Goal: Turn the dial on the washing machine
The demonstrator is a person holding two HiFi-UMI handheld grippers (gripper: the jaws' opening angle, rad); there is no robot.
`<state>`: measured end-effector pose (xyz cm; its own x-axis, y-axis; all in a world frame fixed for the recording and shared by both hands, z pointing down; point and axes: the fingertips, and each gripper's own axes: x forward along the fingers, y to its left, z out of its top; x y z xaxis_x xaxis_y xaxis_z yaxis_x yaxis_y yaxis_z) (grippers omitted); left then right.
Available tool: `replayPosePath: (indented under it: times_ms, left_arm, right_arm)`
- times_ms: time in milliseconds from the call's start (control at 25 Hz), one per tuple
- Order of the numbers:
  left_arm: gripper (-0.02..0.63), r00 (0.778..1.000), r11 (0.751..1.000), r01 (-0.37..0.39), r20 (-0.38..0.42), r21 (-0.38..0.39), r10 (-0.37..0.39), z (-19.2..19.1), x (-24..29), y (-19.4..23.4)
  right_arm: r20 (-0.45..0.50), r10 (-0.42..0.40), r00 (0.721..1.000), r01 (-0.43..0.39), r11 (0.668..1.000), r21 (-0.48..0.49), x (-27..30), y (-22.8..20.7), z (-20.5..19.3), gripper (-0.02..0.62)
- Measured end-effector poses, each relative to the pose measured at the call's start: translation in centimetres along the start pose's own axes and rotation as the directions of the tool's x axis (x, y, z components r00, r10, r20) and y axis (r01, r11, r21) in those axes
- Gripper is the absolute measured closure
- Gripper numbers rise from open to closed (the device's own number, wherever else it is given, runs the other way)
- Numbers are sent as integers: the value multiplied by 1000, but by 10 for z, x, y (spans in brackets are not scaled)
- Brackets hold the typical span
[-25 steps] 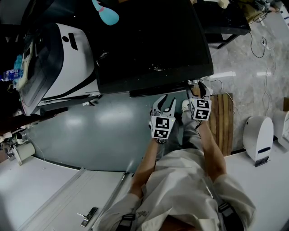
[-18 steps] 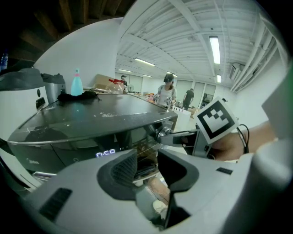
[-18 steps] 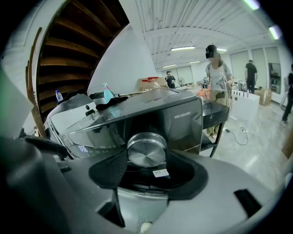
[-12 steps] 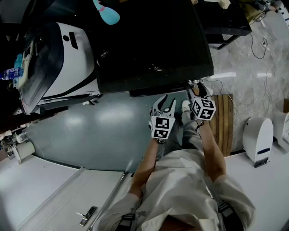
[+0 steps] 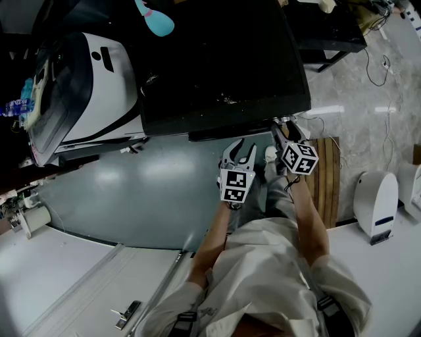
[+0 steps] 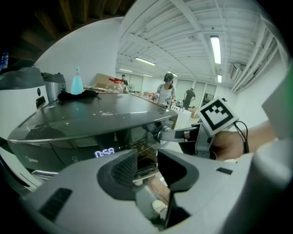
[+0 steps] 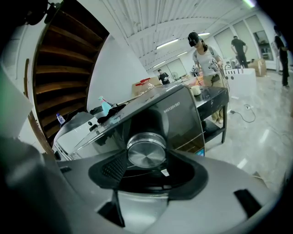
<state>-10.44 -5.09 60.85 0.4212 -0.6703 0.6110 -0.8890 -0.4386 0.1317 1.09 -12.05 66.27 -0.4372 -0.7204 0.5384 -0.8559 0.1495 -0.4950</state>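
A: The right claw (image 5: 281,131), head view: tips at the front right corner of the dark washing machine (image 5: 217,59), marker cube tilted. The left claw (image 5: 240,150) is just beside it, short of the machine.

B: Dial?

A: Hidden under the top's front edge from here. Around: white appliance (image 5: 99,85) to the machine's left, teal bottle (image 5: 154,20) at the far end of the top, slatted wooden board (image 5: 325,178) on the floor by the right forearm.

B: Left gripper view?

A: The left claw (image 6: 147,157) has its jaws parted by a narrow gap. Nothing is between them, and they touch nothing. Beyond: the machine's front with a lit display (image 6: 104,152) reading 0:58. The right claw (image 6: 170,135) reaches in from the right, onto the dial (image 6: 164,130) at the panel's right end.

B: Right gripper view?

A: The right claw (image 7: 146,160) is partly closed, clamped on the dial (image 7: 146,148), with a pad on either side. The dial is a round knob with a brushed-metal face and a bright rim, standing proud of the glossy black panel. The bottle (image 7: 105,106) and a dark cloth (image 7: 112,112) lie on the top behind.
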Motion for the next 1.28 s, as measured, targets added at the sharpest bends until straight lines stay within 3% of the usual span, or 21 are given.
replayPosePath:
  times_ms: [640,1280]
  left_arm:
    - [462,1000,1000,-1,-3,0,1,-1,0,-1]
    - [462,1000,1000,3,-9,6,-2,-3,1,-3]
  right_arm:
    - [38,86,996,-92,970,226,1,-3,0,327]
    - [102,149,984,-179,870,459,1,-3,1,327]
